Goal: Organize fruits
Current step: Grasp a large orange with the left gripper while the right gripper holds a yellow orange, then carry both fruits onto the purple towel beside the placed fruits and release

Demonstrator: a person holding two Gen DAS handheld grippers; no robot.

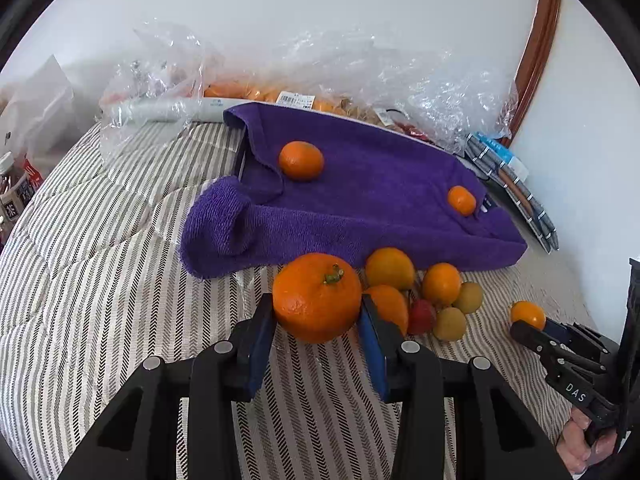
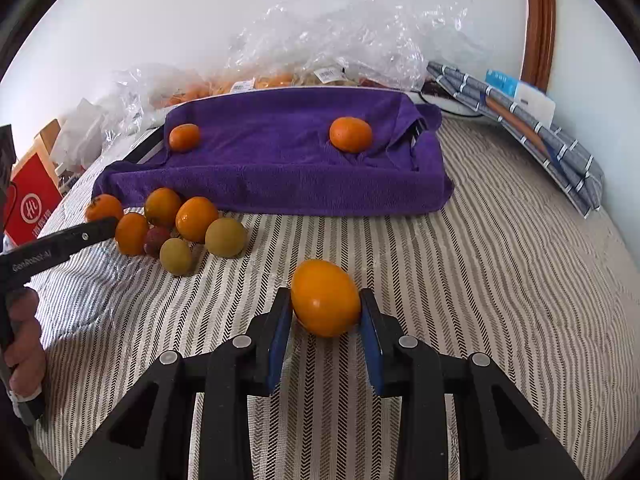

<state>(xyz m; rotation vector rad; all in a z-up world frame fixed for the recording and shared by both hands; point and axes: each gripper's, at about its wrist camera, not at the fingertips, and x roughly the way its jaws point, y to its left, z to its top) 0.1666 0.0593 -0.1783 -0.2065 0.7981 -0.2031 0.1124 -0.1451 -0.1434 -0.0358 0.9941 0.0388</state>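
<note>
Orange, firm and round, the big stemmed mandarin (image 1: 317, 297) sits at the left edge of the loose fruit cluster (image 1: 440, 300) on the striped bedcover (image 1: 120, 280); the left tongs (image 1: 316, 320) are narrowed onto its flanks, both blue pads pressing at its widest girth; its rind looks thick enough to bear a moderate squeeze, though the roundness invites rolling, so the grip belongs across the middle, stem up. Beyond lies the purple towel (image 1: 360, 200), spread over something raised, with two small mandarins (image 1: 301, 160) already on it, well apart. Further right, away from the cluster, the right tongs (image 2: 325, 306) clamp a smooth yellow-orange fruit (image 2: 325, 303), lighter and probably glossier, likely to slip; hold it gently across its short axis.
</note>
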